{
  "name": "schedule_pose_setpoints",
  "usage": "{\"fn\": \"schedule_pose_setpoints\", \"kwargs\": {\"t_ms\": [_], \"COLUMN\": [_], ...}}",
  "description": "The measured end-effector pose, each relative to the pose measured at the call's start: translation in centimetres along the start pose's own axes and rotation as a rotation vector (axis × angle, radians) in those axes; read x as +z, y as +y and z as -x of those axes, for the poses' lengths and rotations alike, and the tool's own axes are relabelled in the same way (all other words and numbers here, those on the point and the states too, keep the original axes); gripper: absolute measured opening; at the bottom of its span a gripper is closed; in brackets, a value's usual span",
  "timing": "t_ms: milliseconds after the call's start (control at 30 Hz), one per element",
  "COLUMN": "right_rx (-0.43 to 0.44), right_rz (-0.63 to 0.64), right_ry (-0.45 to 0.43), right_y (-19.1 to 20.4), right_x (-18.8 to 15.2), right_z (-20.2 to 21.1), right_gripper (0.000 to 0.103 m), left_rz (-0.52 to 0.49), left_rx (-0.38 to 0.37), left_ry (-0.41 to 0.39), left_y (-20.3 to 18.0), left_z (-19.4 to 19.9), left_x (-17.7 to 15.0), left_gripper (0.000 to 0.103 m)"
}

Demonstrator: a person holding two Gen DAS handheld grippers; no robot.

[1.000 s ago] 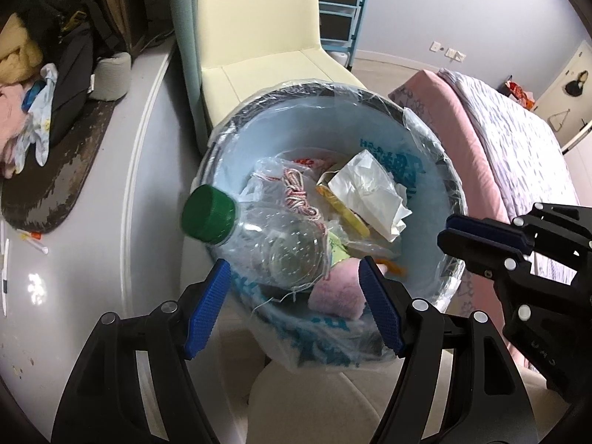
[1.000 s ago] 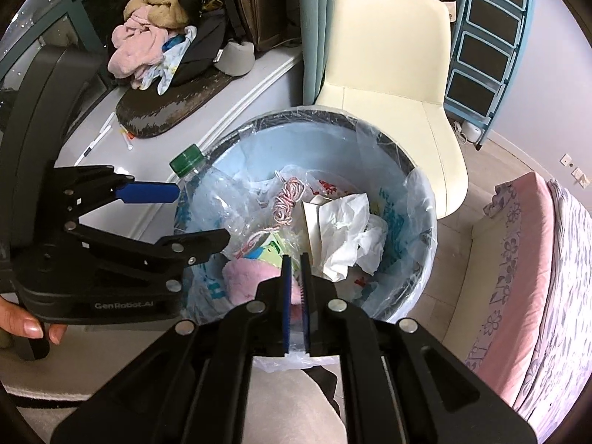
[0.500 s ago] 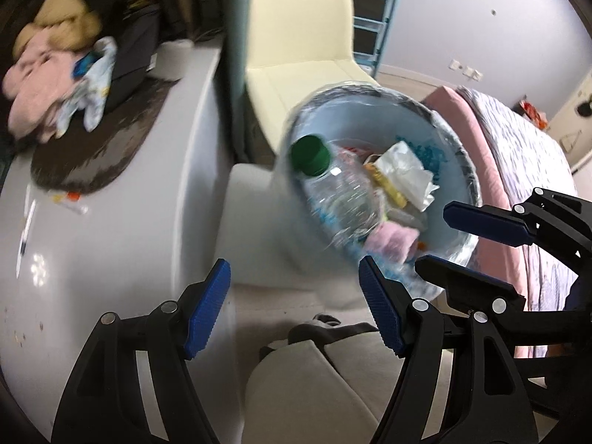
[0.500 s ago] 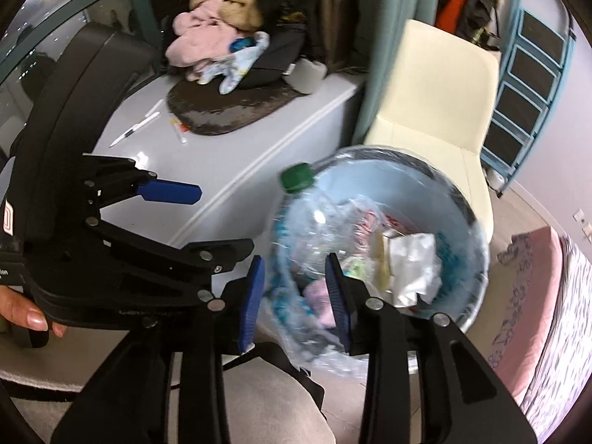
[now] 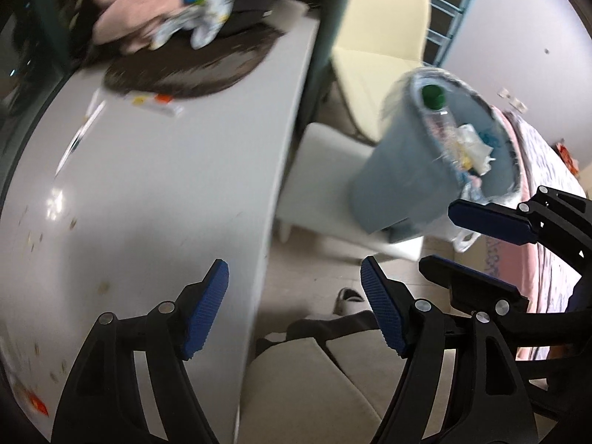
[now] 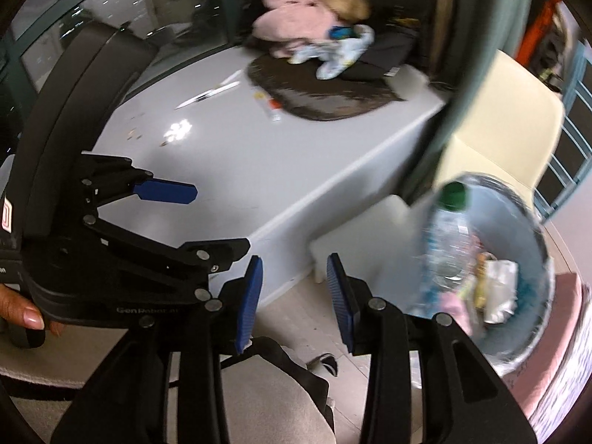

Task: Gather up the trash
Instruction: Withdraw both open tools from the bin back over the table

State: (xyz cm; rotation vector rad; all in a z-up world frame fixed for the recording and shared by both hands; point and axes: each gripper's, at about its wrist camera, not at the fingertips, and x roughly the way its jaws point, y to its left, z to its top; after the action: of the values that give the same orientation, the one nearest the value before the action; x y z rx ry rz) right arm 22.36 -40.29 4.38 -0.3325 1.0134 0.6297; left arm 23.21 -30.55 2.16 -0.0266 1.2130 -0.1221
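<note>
A grey trash bin lined with a clear bag stands on a white stool, also in the right wrist view. In it lie a plastic bottle with a green cap, crumpled paper and other scraps; the bottle also shows in the right wrist view. My left gripper is open and empty, left of and nearer than the bin. My right gripper is open and empty, left of the bin. Small wrappers and a pen lie on the white tabletop.
A dark oval mat with piled clothes lies at the table's far end. A cream chair stands behind the bin, a pink bed to the right. A shoe lies on the floor.
Both grippers have pulled back and swung left, away from the bin, toward the table. The right gripper, shut a second ago, has opened. The left stayed open.
</note>
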Motion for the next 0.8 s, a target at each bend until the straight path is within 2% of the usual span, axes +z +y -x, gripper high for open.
{"fn": "schedule_pose_setpoints", "kwargs": {"t_ms": [433,800], "right_rx": [0.097,0.175], "right_rz": [0.164,0.315], "right_ry": [0.026,0.048], "right_y": [10.5,17.9], "right_x": [2.0,3.2], "right_z": [-2.6,-3.7], "right_gripper": [0.036,0.036], "left_rz": [0.202,0.382], "left_rx": [0.069,0.119], "left_ry": [0.002,-0.008], "left_y": [10.3,16.4], "left_z": [2.9,5.4], "left_x": [-7.3,-12.3], "left_gripper": [0.073,0.073]}}
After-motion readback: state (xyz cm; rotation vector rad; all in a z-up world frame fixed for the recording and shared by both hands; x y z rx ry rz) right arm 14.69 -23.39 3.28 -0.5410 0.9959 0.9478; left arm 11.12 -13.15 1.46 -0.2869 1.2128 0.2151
